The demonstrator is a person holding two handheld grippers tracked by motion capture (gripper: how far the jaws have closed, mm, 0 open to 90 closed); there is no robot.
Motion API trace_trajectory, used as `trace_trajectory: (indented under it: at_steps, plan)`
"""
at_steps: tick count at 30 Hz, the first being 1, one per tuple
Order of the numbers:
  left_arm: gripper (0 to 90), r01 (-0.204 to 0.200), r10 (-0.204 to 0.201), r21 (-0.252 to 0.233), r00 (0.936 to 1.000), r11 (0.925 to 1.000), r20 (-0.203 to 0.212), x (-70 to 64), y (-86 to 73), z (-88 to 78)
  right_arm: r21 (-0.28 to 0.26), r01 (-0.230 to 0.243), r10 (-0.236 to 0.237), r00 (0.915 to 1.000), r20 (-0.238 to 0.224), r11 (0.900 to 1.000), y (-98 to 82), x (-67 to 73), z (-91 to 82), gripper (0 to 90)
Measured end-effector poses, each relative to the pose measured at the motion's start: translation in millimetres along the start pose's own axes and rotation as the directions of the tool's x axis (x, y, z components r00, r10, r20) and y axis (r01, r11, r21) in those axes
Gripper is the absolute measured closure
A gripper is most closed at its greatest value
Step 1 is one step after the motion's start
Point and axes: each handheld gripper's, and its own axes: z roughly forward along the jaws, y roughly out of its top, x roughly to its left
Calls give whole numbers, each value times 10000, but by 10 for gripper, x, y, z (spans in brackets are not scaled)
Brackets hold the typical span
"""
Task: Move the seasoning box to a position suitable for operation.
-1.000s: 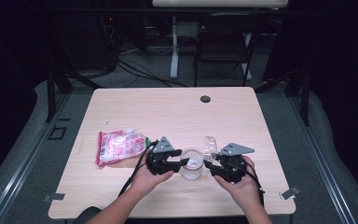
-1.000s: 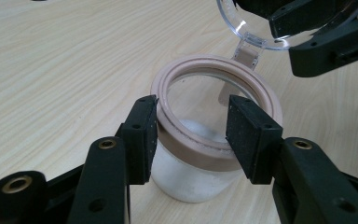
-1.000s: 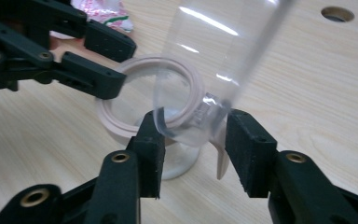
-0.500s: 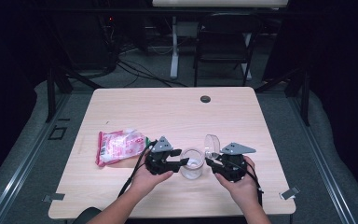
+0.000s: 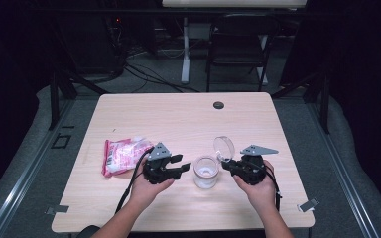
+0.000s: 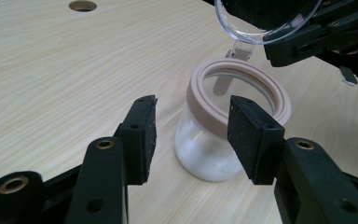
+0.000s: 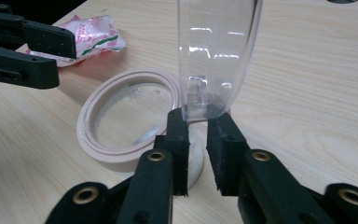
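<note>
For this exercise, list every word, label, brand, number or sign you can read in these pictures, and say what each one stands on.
No text can be read.
Pink and white packet: red and green print, too blurred to read from above or in the right gripper view.
Clear jar, its pink rim and its clear lid: no print seen.
Table: no marks.

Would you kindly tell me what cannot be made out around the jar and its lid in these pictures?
- Print on the pink packet: too small in the high view; cut off by the left gripper in the right gripper view.
- Whether the right gripper presses the clear lid: its pads reach the lid's edge, but contact is unclear.
- White residue in the jar: its nature is unclear.
- Dark round thing: too small, high view.
</note>
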Motion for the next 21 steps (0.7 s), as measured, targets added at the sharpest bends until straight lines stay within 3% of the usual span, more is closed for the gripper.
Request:
trace_trajectory:
  at_steps: [14,21]
  plan:
    - [524,284,-287,-45,9973,9996,-679,124,-72,-192,-118,-108,108,9999,-20,9999,95,-127,86,800]
    - [528,390,-416,-241,9924,9989,-1160,197,-88,-294,-191,-211,209,9997,-94,9996,128,-160,135,800]
